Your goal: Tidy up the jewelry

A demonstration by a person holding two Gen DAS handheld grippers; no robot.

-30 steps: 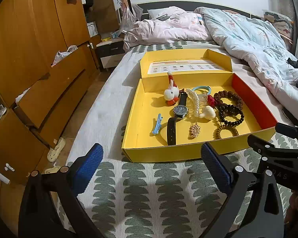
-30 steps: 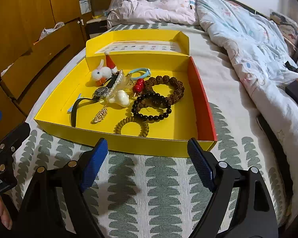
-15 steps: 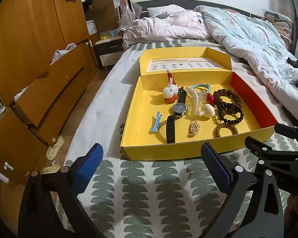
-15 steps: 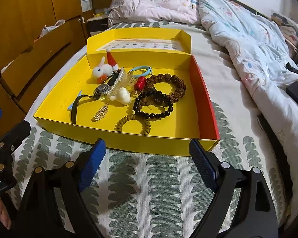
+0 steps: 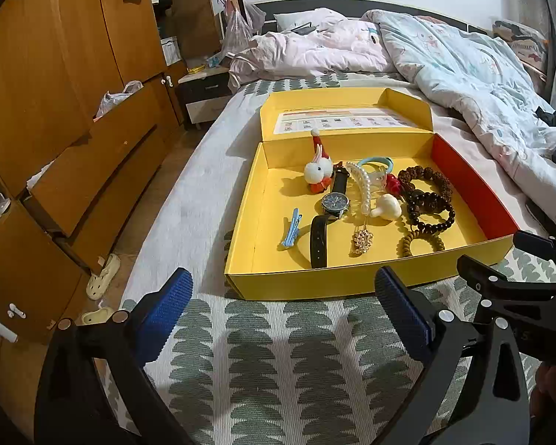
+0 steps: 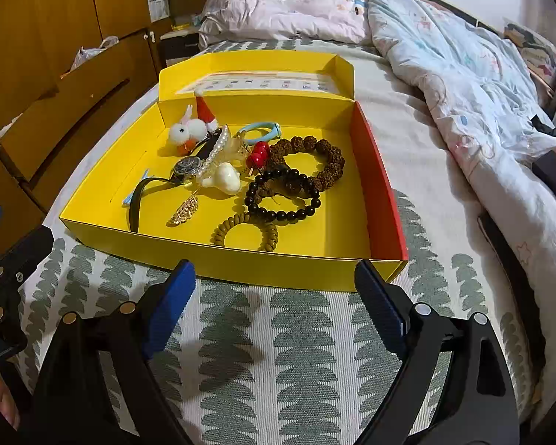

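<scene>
A bedroom in a home is shown. A bed (image 5: 189, 222) is covered by a leaf-patterned sheet (image 5: 278, 371), with a rumpled duvet (image 5: 463, 74) and a pillow (image 5: 307, 18) at its head. Wooden wardrobes (image 5: 55, 74), a nightstand (image 5: 204, 92) and slippers (image 5: 103, 276) on the floor are seen alongside.
</scene>
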